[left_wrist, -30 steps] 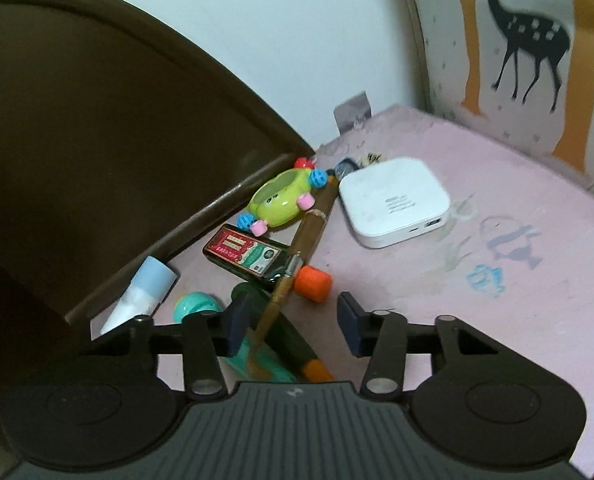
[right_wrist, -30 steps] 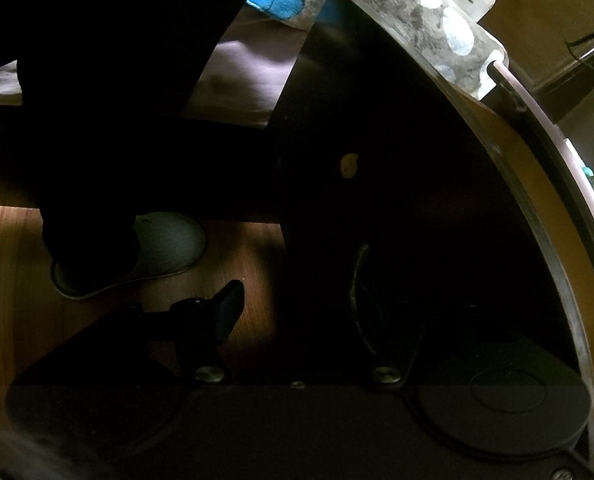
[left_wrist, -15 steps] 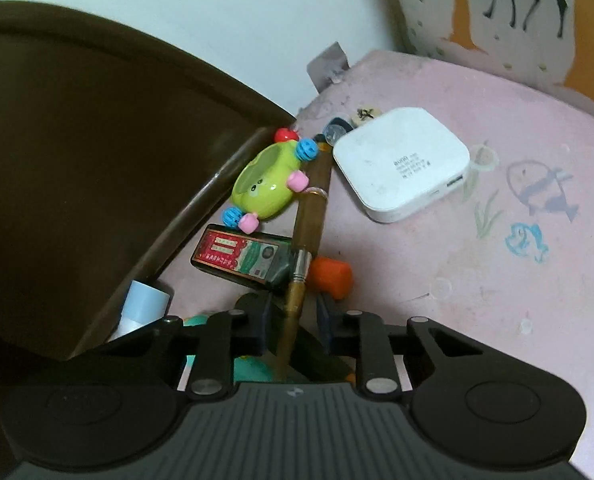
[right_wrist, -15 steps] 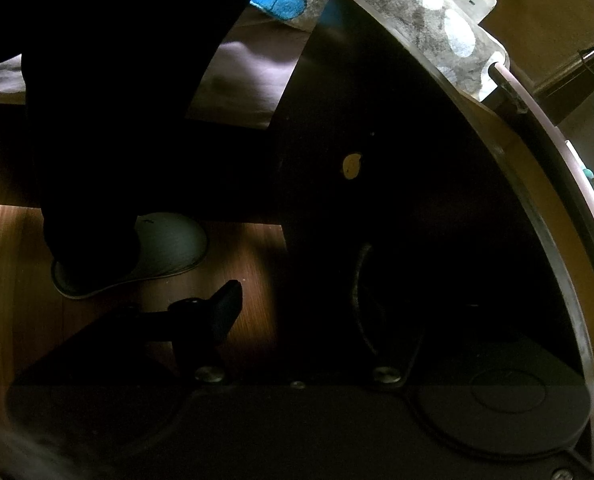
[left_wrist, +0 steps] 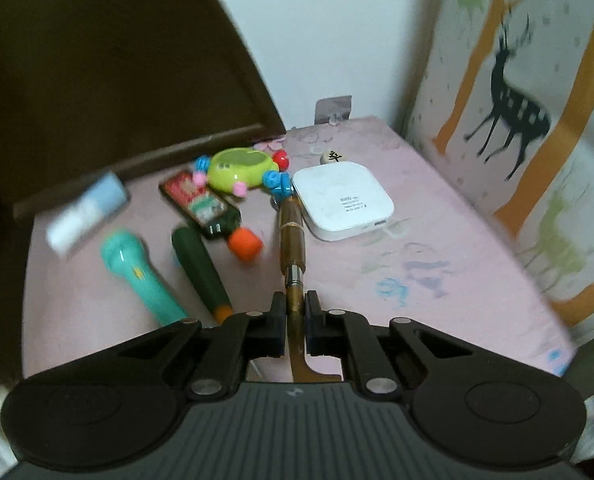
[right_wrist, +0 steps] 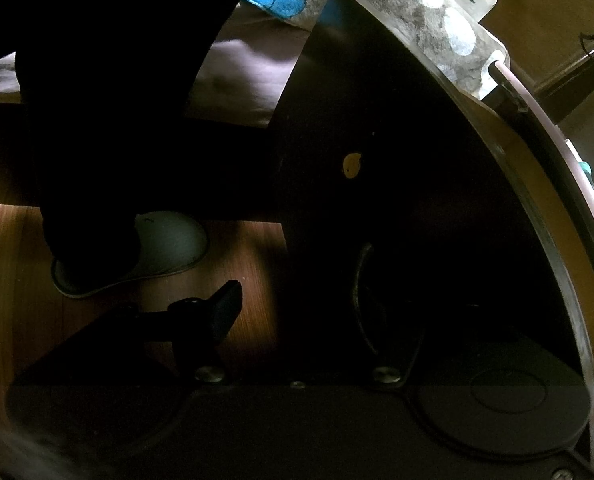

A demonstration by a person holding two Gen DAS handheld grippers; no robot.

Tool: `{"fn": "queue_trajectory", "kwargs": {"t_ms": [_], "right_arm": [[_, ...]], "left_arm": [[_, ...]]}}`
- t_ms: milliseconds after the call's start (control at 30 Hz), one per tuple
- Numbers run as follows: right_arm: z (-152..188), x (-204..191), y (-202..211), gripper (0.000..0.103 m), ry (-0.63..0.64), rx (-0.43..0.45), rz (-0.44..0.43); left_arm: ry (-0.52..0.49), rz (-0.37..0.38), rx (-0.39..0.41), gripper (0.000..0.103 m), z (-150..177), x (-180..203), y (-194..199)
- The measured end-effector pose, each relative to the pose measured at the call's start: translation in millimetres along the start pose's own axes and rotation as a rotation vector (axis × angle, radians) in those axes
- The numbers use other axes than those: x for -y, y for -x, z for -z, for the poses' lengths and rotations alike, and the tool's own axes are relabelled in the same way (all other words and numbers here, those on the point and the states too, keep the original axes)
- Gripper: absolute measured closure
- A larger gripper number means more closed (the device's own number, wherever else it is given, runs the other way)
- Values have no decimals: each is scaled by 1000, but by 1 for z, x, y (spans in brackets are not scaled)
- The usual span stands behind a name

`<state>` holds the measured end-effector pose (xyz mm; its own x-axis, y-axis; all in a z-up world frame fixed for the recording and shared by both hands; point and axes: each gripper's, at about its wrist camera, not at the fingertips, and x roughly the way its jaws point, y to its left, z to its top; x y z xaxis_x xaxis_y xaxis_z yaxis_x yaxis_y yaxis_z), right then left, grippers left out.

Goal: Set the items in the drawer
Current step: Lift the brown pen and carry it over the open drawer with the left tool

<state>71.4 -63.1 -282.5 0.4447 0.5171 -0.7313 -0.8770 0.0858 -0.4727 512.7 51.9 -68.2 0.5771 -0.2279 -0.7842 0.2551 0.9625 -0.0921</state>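
Your left hand-held gripper is clenched on the near end of the brown pen, the two pads pressing it from either side. The pen's long axis runs straight ahead, in line with the fingers, so its far tip points toward the green toy and passes just beside the white box. Whether that far end rests on the pink bench or has lifted clear you cannot tell from this view. To the left of the pen lie the orange-capped bottle, the dark green marker, the teal flashlight and a blurred white tube, all apart from your grip. Your right hand-held gripper hangs low beside a dark cabinet panel, above the wood floor and near a grey slipper; one finger shows, the other is lost in shadow, so you cannot tell how it is set. The drawer itself is not plainly visible. Since the left hand has the pen, it is probably the one to carry it, and because the pen sticks out well ahead, you will likely need to swing it clear of the toy and box.
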Motion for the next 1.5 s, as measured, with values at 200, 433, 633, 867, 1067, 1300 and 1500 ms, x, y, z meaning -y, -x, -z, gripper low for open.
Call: {"fn": "queue_trajectory", "kwargs": {"t_ms": [200,433,633,867,1067,1300,1500], "right_arm": [[0,0,0,37,-3,-5,4],[-1,-3,-1,37,0,-13,9],[-3,-4,-2,34,0,-23,13],[-2,-3,-2,34,7,-17,8],[-1,-4,-3,31,12,-9,5],[-1,-4,-2,31,15,-5,2],[0,-5,-1,31,15,-3,2]], "left_arm": [[254,105,49,96,34,-4,40],[264,99,25,96,75,15,70],[52,-42,-21,95,104,39,50],[-14,-89,-25,81,101,37,26],[-14,-97,-1,59,85,34,10],[-64,-121,28,59,65,47,-2],[3,-102,17,87,62,40,-9]]}}
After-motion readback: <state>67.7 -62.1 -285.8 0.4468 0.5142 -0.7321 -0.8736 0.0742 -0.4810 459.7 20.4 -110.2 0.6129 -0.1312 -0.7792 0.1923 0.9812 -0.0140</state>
